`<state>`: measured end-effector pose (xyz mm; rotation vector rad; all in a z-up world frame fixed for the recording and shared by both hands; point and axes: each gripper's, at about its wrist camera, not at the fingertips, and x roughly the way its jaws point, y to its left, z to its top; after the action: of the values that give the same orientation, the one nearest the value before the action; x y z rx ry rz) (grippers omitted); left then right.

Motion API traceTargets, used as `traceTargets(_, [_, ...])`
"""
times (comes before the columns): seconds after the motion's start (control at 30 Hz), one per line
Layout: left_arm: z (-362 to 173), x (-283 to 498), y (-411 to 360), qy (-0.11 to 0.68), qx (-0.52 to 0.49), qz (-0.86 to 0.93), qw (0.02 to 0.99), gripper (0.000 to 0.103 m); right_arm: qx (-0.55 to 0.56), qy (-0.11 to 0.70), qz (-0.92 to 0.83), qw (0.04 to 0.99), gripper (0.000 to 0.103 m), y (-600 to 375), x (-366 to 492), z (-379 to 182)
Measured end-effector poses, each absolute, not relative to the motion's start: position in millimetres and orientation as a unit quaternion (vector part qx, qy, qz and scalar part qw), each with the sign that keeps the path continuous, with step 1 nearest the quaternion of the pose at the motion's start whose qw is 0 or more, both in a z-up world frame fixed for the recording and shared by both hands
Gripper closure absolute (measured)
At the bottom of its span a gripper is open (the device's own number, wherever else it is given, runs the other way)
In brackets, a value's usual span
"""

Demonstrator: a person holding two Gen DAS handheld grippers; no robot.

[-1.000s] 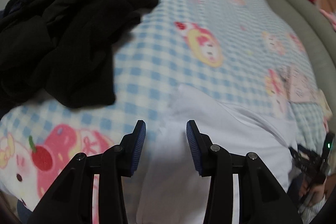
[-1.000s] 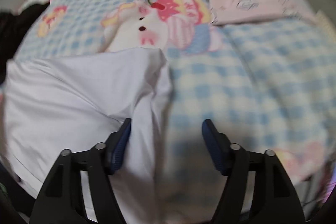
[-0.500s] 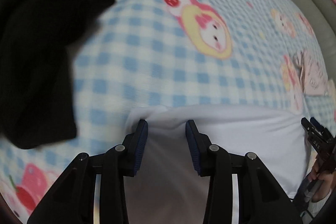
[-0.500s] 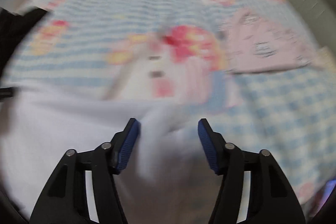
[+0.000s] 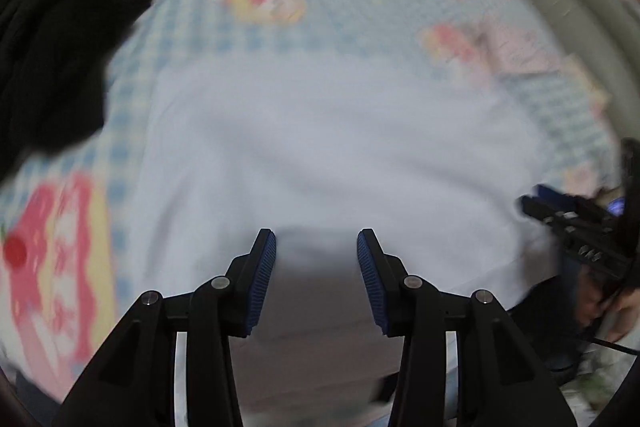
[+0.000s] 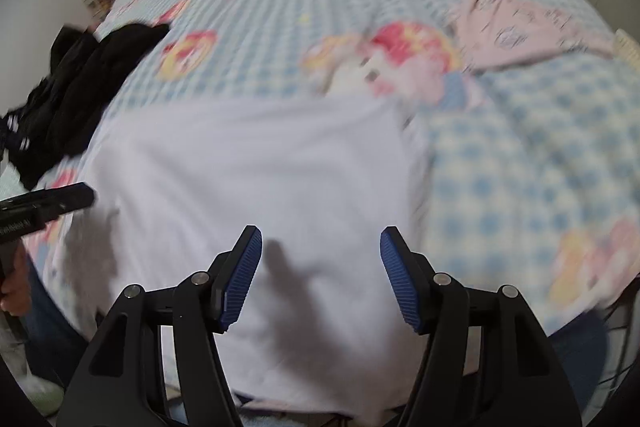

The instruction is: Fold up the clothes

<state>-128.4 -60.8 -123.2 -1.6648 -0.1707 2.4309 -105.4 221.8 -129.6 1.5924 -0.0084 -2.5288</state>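
2 grippers hover over the checked bedspread (image 6: 520,155), where the white garment (image 6: 256,179) lies spread flat, long axis 9-to-3. It runs from beneath both toward 12. Left gripper (image 5: 316,275) and right gripper (image 6: 320,271) both stand apart-jawed, gripping nothing, having just opened slightly. Black clothes (image 5: 52,59) sit at 10, a pink garment (image 6: 516,31) at 1; nothing blocks.

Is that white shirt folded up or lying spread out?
Spread out: the white shirt lies as one broad, mostly flat sheet on the checked bedspread. Blur hides any finer folds.
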Motion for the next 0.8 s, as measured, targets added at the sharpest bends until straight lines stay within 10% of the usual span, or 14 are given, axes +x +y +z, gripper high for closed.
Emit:
traceTargets(0.13, [-133.1,-97.4,-117.2,-0.13,-0.576,0.806,0.049,0.065,0.555,-0.045,-0.829,0.054,0.059,254.4,-97.4,-144.7])
traceTargets(0.37, [-94.5,-67.8,-124.8,-0.167,-0.507,0.841,0.092,0.062,0.545,-0.095,-0.832,0.038,0.032,287.0,-83.6,-137.6])
traceTargets(0.8, [-107.8,-62.5,-56.6,-0.163,-0.522,0.805,0.228,0.051,0.559,-0.111,-0.821,0.021,0.052,304.0,-72.1,-153.3])
